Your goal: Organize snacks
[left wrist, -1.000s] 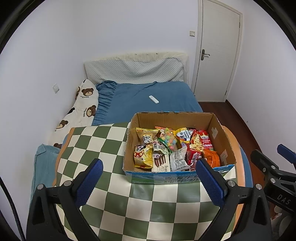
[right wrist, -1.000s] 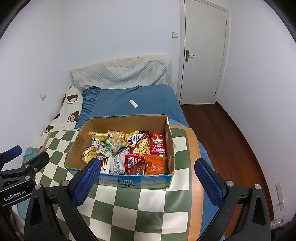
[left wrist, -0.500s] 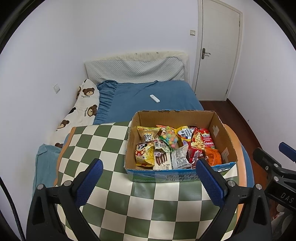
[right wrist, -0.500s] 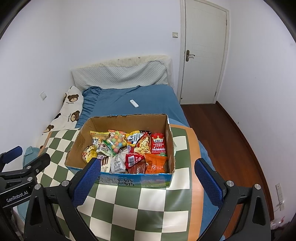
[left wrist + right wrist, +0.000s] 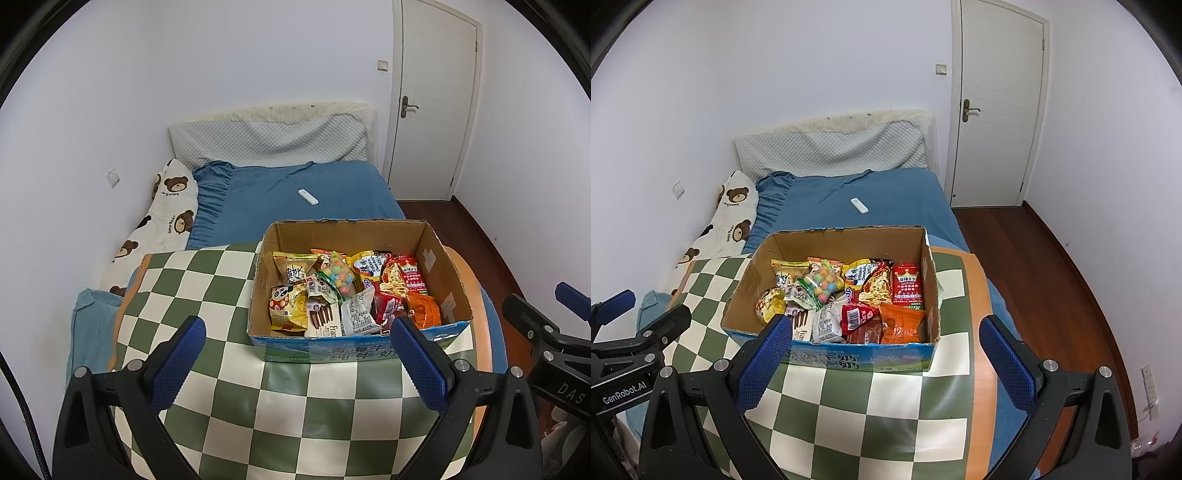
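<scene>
the cardboard box (image 5: 360, 295) of snacks sits on the worktop (image 5: 229, 398), which wears a green-and-cream checked cover, toward its far right part; the box's blue printed front wall faces both cameras; the left tool (image 5: 295, 365) hangs low over the near part of the worktop, its blue-padded fingers spread wide with nothing between them, and the box lies ahead of it and a little to the right, its front wall just beyond the right fingertip in that view; the right tool (image 5: 882, 363) is likewise wide open and empty, with the box straight ahead and slightly left, so that its left fingertip overlaps the box's near left corner in the picture, though whether it touches cannot be told; each tool shows at the edge of the other's view, the two side by side and apart; inside the box the packets lie jumbled and overlapping: a yellow panda packet (image 5: 286, 306) at the near left, a chocolate biscuit stick pack (image 5: 323, 319) beside it, a clear bag of coloured candy balls (image 5: 338, 275) on top in the middle, a red packet (image 5: 907, 284) along the right wall and an orange packet (image 5: 903, 325) in the near right corner; beyond the worktop is a bed (image 5: 295, 192) with a blue sheet, a white remote (image 5: 307, 196) lying on it, a bear-print pillow (image 5: 162, 218) at its left, and a closed white door (image 5: 995, 110) at the right.
</scene>
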Demonstrator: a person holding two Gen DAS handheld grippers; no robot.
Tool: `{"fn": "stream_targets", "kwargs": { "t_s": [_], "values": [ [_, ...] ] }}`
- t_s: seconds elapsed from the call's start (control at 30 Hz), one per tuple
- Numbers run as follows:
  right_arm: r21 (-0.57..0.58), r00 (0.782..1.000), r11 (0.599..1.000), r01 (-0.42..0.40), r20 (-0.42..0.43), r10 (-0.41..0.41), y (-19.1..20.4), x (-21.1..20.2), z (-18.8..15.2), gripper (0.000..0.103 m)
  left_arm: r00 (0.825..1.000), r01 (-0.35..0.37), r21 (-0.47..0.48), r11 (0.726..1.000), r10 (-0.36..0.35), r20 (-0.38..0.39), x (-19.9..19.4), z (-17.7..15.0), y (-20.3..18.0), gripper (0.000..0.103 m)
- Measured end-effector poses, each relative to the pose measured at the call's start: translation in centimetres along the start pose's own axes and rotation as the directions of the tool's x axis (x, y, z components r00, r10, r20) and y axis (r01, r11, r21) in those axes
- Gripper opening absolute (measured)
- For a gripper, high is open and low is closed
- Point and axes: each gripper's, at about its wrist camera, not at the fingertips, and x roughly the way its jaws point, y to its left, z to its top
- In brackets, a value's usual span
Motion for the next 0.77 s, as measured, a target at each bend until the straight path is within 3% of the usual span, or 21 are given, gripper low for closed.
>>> {"fn": "stream_targets", "kwargs": {
  "t_s": [0.77],
  "values": [
    [-0.001, 1.000, 1.000, 0.000, -0.004, 0.000, -0.11, -0.09, -0.38, 0.103, 1.000, -0.001, 0.006, 1.000, 0.001, 0.016, -0.54, -0.18, 0.17, 0.103]
  ]
}}
